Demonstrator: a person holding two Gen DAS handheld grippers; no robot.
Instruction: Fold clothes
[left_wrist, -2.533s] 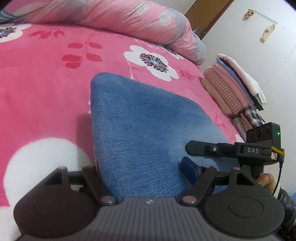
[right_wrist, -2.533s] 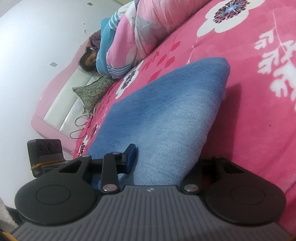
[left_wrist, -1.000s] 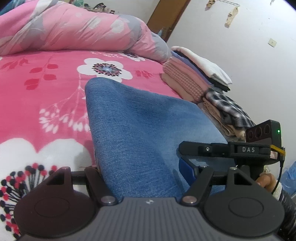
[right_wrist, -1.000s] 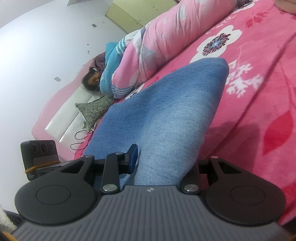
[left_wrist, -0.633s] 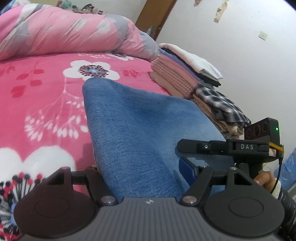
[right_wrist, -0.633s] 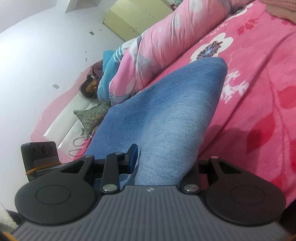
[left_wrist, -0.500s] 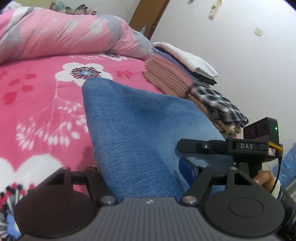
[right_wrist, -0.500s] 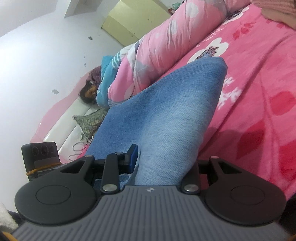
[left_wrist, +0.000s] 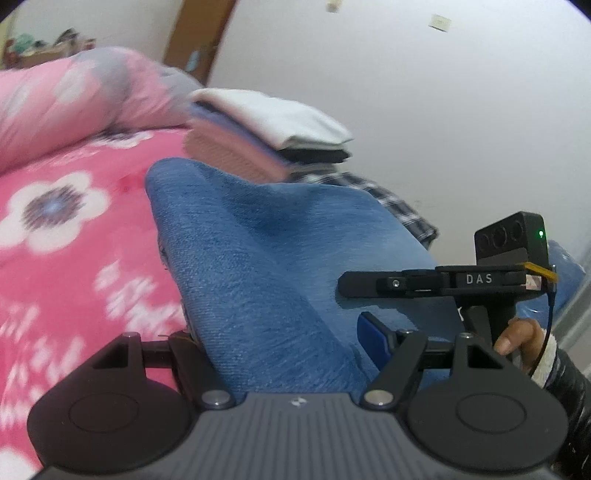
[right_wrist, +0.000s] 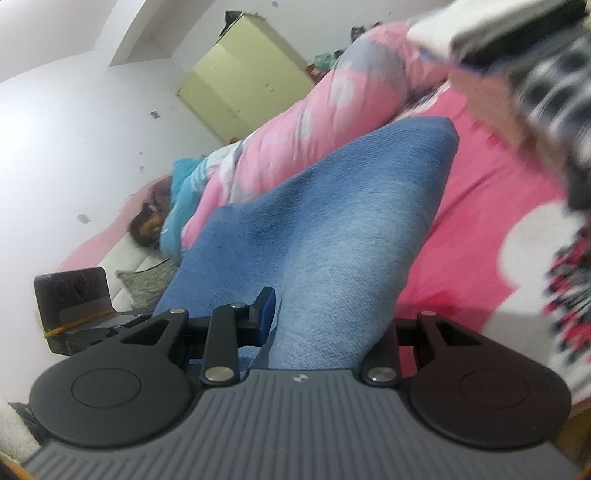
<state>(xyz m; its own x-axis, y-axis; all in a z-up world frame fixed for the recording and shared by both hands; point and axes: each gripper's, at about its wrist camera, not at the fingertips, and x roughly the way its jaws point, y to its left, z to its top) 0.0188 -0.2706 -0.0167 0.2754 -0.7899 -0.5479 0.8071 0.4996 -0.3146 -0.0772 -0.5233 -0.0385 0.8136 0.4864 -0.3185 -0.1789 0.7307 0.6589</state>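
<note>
Left wrist view: the letters "DAS" stand in pale capitals on the black side bar of the right gripper (left_wrist: 373, 291), which crosses the right part of the picture just above the blue denim (left_wrist: 280, 258). A small pale emblem, a mark and not lettering, sits on the ribbed grey body of the left gripper (left_wrist: 284, 350) at the bottom middle. Right wrist view: the same kind of emblem sits on the grey body of the right gripper there; it carries no letters. No other text, number or sign can be read in either view.
</note>
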